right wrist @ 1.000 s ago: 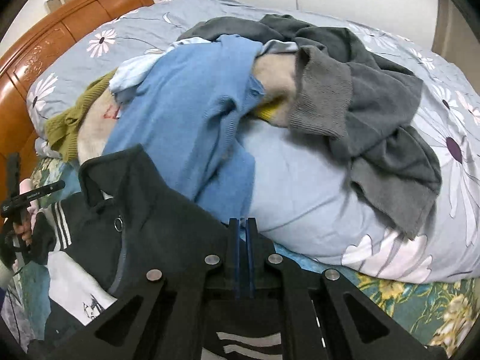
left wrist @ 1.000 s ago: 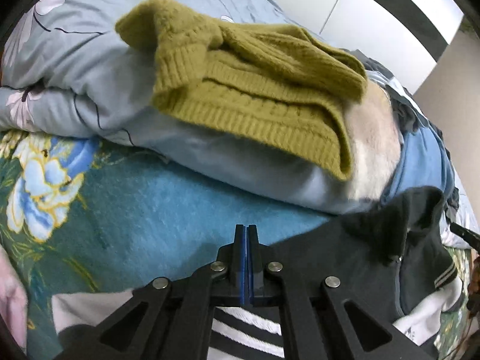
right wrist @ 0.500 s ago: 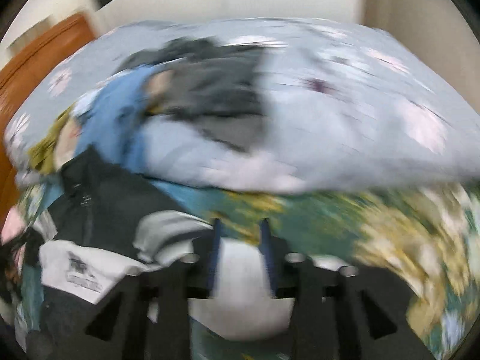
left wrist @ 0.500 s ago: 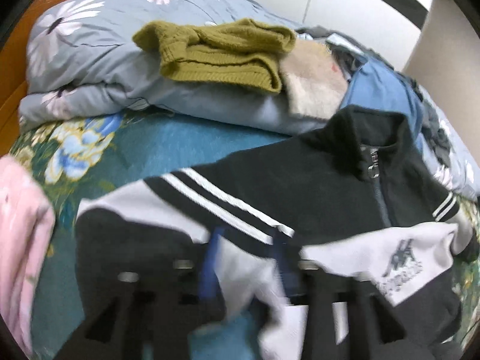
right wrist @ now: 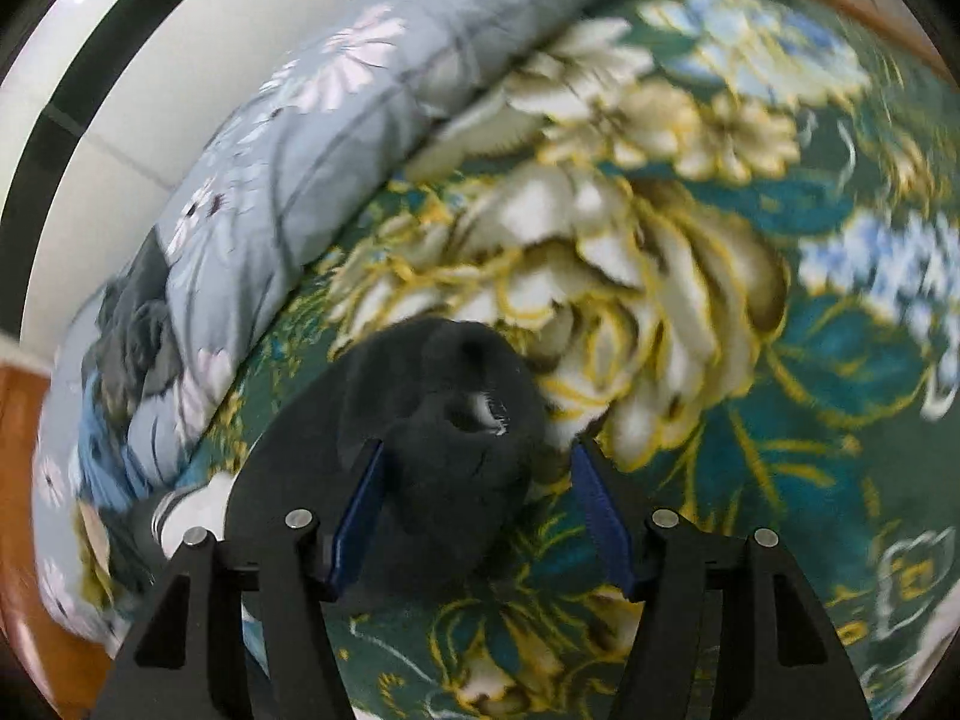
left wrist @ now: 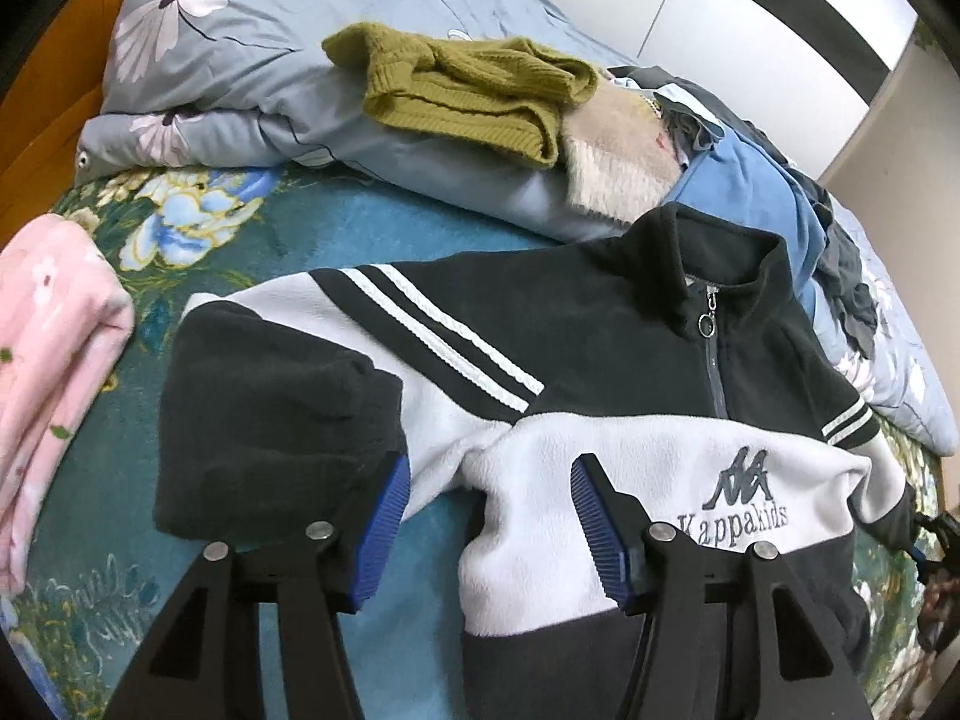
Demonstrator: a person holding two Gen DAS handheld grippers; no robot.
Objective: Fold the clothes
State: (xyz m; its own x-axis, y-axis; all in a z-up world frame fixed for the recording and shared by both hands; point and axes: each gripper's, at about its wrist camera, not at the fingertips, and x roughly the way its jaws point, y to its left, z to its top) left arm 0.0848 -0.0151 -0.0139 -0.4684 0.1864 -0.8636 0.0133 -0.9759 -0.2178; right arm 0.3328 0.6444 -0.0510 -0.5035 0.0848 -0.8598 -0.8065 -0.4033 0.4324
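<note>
Fingers (left wrist: 384, 516) opening over jacket (left wrist: 600, 360) edge; blanket (left wrist: 336, 228) beyond

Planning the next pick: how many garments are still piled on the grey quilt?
4 at least: green sweater, beige fleece, blue top, dark grey top furthest right. More may be hidden underneath.

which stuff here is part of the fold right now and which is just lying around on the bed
In the job:
- black and white fleece jacket, spread flat
- its black sleeve cuff, between the opening jaws of the right gripper
- left gripper, jaws opening

Lying about:
- olive sweater
- pink garment
- blue top
- grey floral duvet
</note>
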